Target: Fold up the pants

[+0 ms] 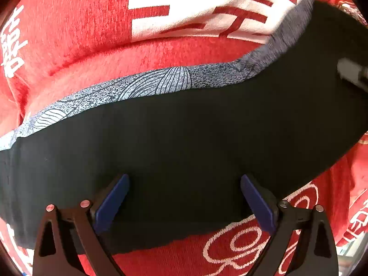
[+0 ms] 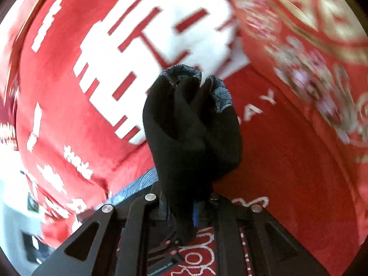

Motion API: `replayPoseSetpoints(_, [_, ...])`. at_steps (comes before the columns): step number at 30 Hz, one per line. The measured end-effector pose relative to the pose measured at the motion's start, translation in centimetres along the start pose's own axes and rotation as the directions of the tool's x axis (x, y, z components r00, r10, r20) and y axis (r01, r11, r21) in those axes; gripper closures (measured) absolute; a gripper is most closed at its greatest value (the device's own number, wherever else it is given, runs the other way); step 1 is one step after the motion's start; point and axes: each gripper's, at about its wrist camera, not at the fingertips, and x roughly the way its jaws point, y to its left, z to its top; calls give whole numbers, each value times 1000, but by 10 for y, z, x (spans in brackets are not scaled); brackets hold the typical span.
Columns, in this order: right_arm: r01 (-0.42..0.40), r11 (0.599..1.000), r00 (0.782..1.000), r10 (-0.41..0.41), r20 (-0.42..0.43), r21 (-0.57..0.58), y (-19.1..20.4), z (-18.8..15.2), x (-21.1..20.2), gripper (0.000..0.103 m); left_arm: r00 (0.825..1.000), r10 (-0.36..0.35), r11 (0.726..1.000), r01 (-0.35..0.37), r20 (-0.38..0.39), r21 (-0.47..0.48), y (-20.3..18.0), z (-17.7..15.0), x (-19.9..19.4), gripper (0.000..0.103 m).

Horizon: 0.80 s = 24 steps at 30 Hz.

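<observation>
Right hand-held gripper (image 2: 181,209) pinches black pants (image 2: 191,126); left one (image 1: 184,197) gapes over red blanket (image 1: 80,34).

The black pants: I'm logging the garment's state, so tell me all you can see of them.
The black pants look like soft matte knit with a grey-blue line-patterned band along one edge. They lie stretched across the red, white-lettered blanket. The left gripper stands open over them; the right gripper is shut on a bunched end.
</observation>
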Motion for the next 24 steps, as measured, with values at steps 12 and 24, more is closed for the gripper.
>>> replayPoseSetpoints(12, [65,929,995,-90,-51,-365,125,-39,23,89,1000,14,996,-12,26,-91,95,-3,-57,6])
replayPoseSetpoints(24, [162,809,950,-283,-132,-566,224,-153,119,86,978,196,943,-207,-70,-260,271,-42,-72,6])
